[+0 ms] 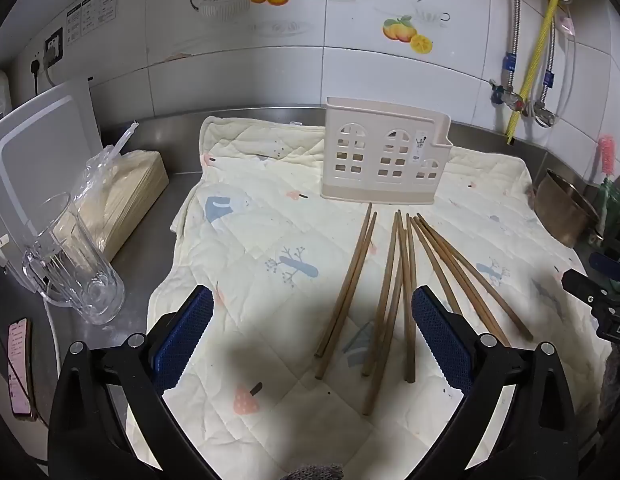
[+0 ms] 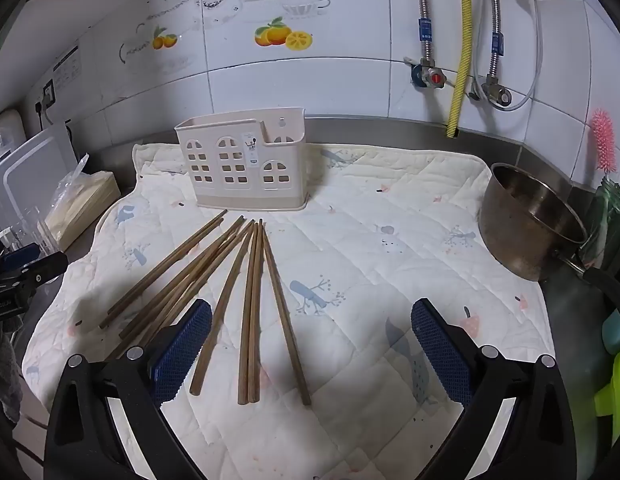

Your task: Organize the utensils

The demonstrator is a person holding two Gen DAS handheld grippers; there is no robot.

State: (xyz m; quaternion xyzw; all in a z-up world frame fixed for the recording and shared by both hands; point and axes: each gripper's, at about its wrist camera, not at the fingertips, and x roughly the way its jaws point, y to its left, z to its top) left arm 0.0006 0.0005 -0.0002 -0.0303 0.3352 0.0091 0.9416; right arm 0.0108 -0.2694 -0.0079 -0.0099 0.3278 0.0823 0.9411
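Note:
Several brown wooden chopsticks [image 1: 394, 288] lie fanned out on a quilted cream mat [image 1: 250, 248]; they also show in the right wrist view [image 2: 250, 300]. A cream plastic utensil holder [image 1: 384, 156] with window cut-outs stands upright at the back of the mat, also in the right wrist view [image 2: 246, 164]. My left gripper [image 1: 312, 320] is open and empty, hovering above the near ends of the chopsticks. My right gripper [image 2: 312, 332] is open and empty, above the mat [image 2: 390, 240] with the rightmost chopsticks between its fingers.
A clear glass mug [image 1: 74, 268], a phone [image 1: 20, 368], a white board [image 1: 34, 148] and a bagged stack [image 1: 126, 196] sit left of the mat. A metal pot [image 2: 530, 220] and pink brush [image 2: 604, 140] stand right. Tiled wall with pipes [image 2: 462, 48] behind.

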